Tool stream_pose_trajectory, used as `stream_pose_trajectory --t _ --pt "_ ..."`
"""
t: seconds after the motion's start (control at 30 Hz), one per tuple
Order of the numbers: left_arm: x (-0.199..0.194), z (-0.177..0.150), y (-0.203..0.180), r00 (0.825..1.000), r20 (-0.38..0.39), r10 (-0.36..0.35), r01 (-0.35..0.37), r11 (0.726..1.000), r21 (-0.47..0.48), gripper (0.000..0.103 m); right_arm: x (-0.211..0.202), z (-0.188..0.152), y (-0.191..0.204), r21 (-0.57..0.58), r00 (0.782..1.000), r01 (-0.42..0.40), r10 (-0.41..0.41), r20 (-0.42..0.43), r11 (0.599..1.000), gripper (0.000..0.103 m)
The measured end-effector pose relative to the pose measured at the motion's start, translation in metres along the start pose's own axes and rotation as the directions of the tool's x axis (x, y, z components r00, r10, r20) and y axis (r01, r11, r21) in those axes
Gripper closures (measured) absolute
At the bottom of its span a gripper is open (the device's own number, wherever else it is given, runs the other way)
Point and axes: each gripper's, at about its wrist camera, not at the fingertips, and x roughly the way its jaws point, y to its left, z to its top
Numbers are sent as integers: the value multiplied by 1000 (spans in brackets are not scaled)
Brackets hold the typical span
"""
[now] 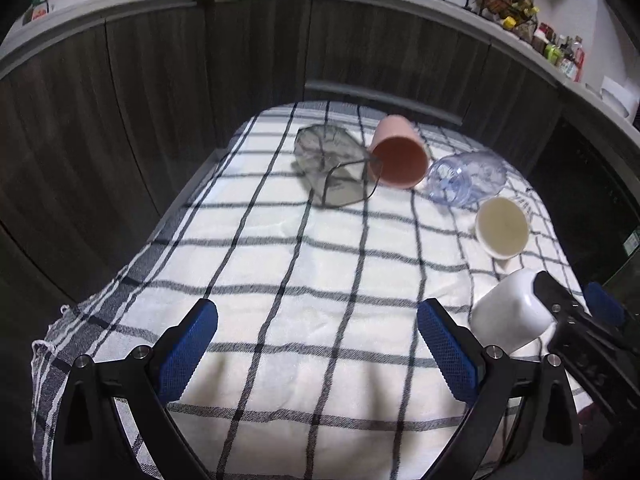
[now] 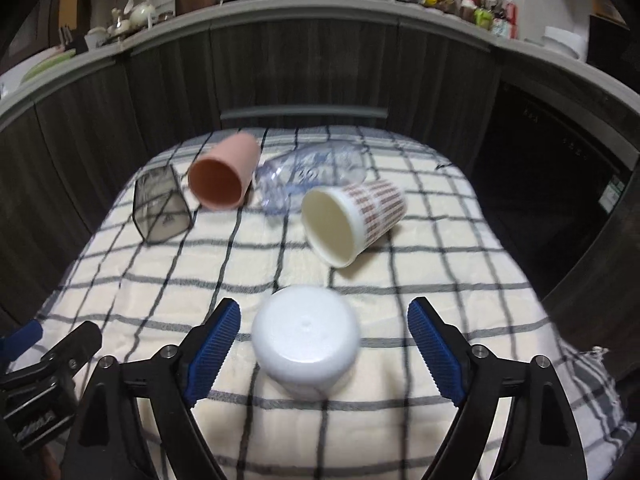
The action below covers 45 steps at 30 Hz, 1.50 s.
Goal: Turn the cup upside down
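A white cup (image 2: 306, 340) stands upside down on the checked cloth (image 2: 400, 420), between the open fingers of my right gripper (image 2: 324, 344), which do not touch it. It also shows in the left wrist view (image 1: 512, 312), with the right gripper (image 1: 576, 316) around it. My left gripper (image 1: 318, 344) is open and empty over the cloth (image 1: 280, 280). A cream patterned cup (image 2: 352, 220), a pink cup (image 2: 224, 174), a clear bluish cup (image 2: 312, 176) and a smoky square cup (image 2: 160, 208) lie on their sides farther back.
The table is small and its cloth hangs over the edges. Dark cabinet fronts (image 2: 304, 72) curve behind it, under a cluttered counter (image 2: 460, 4). My left gripper shows at the lower left of the right wrist view (image 2: 44, 368).
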Motion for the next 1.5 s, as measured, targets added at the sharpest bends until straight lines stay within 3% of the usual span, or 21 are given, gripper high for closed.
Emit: stream_pose_trajectory --t 0.2,0.53,0.8,1.5 --pt "-16 1 -16 998 65 -7 3 999 52 1 -41 5 -13 -4 992 37 -36 118 999 7" --pt "-58 -1 -32 980 199 -28 9 996 94 0 -81 6 -27 -4 980 21 -20 198 1000 4" --pt "-77 -7 -41 971 235 -39 12 993 115 0 -103 2 -42 32 967 16 -23 255 999 1" --pt "-96 -18 -44 957 290 -28 -7 993 120 0 -118 -10 -51 51 957 -24 8 290 998 1"
